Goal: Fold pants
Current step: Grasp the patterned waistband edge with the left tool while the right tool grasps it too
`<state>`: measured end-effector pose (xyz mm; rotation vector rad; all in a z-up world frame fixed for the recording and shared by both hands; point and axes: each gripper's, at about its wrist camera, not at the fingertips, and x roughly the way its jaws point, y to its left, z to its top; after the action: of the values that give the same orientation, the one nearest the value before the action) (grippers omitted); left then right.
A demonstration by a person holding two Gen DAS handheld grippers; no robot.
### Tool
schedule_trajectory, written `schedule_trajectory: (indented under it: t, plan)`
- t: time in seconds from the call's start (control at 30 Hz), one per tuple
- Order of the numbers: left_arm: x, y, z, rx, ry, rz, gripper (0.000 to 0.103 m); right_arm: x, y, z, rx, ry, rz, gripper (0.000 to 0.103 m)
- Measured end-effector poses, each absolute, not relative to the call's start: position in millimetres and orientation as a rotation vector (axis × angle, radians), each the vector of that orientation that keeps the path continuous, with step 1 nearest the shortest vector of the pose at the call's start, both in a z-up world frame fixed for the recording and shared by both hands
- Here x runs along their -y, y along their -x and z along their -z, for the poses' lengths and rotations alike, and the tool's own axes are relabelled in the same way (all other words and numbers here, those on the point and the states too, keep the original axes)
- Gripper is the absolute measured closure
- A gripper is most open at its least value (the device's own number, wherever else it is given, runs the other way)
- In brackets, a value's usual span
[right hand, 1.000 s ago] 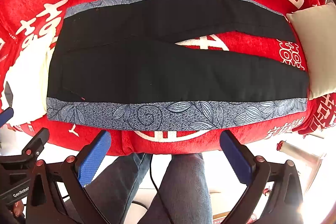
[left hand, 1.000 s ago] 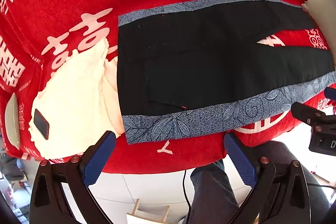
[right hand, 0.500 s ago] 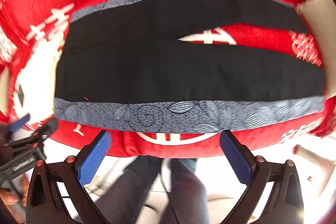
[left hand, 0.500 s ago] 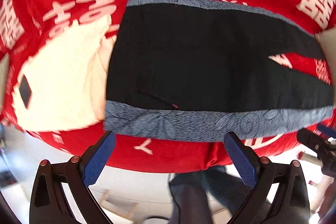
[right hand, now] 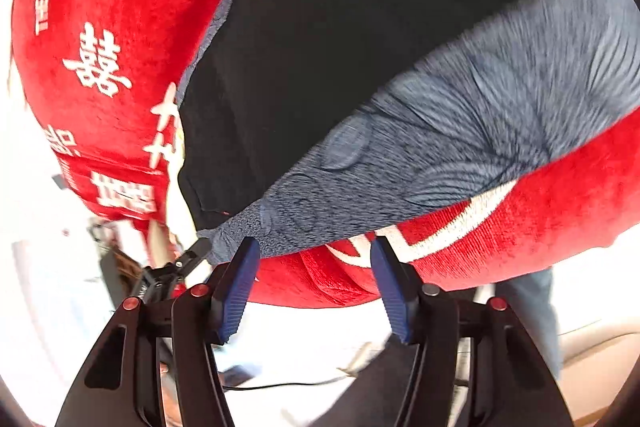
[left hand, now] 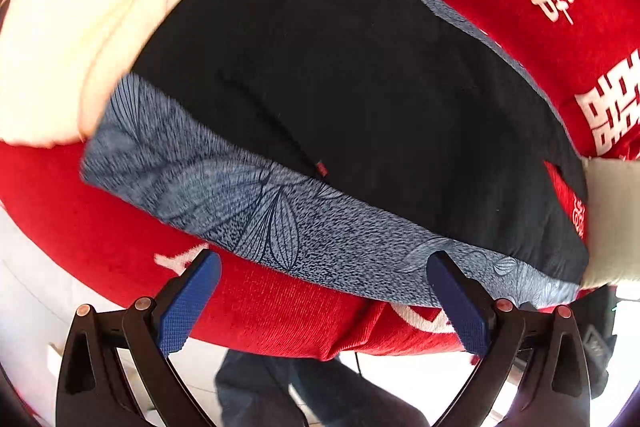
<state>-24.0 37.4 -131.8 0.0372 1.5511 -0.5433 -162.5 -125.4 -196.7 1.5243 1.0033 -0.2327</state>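
Note:
Black pants (left hand: 340,75) with a blue-grey leaf-print side stripe (left hand: 256,203) lie flat on a red blanket (left hand: 280,311) with white characters. My left gripper (left hand: 320,267) is open, its blue pads just below the stripe near the waist end. My right gripper (right hand: 314,247) is open, narrower than the left, close to the stripe's (right hand: 460,147) near edge, beside the pants (right hand: 340,27). The left gripper's tip (right hand: 192,255) shows at the right wrist view's lower left. Neither holds cloth.
A cream garment (left hand: 80,39) lies on the blanket left of the pants' waist. A pale cushion (left hand: 612,219) sits at the right. The person's legs in jeans (left hand: 260,387) are below the blanket edge. White floor lies beneath.
Both grippers moved in close to the pants' near striped edge. The right gripper's jaws narrowed and its view tilted. The left shifted toward the waist end.

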Motion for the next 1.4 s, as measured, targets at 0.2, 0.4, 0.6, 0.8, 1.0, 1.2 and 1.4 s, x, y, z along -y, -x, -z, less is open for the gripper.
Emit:
schedule_trajectory:
  t: [0.2,0.4,0.6,0.8,1.0,1.2,1.4]
  plan:
    - [-51,28,153,-1.566,0.056,0.541,0.000,129,182,228,-0.823,-1.659,0.163,0.041]
    - [-46,33,159,-1.557,0.052,0.557,0.000,141,183,239,-0.689,-1.746,0.101,0.041]
    - [-51,35,156,-1.569,0.101,0.567,0.000,135,196,243,-0.711,-1.766,0.088,0.041]
    - [-50,27,155,-1.548,0.188,0.530,0.000,148,169,243,-0.671,-1.789,0.066,0.068]
    - [-39,23,150,-1.529,0.247,0.533,0.040,158,153,206,-0.721,-1.706,0.001,0.095]
    - [-32,15,115,-1.481,0.288,0.583,0.078,167,141,163,-0.840,-1.559,-0.002,0.095]
    - [-1,-3,58,-1.381,0.154,0.651,0.078,193,115,124,-0.882,-1.418,-0.005,0.095]
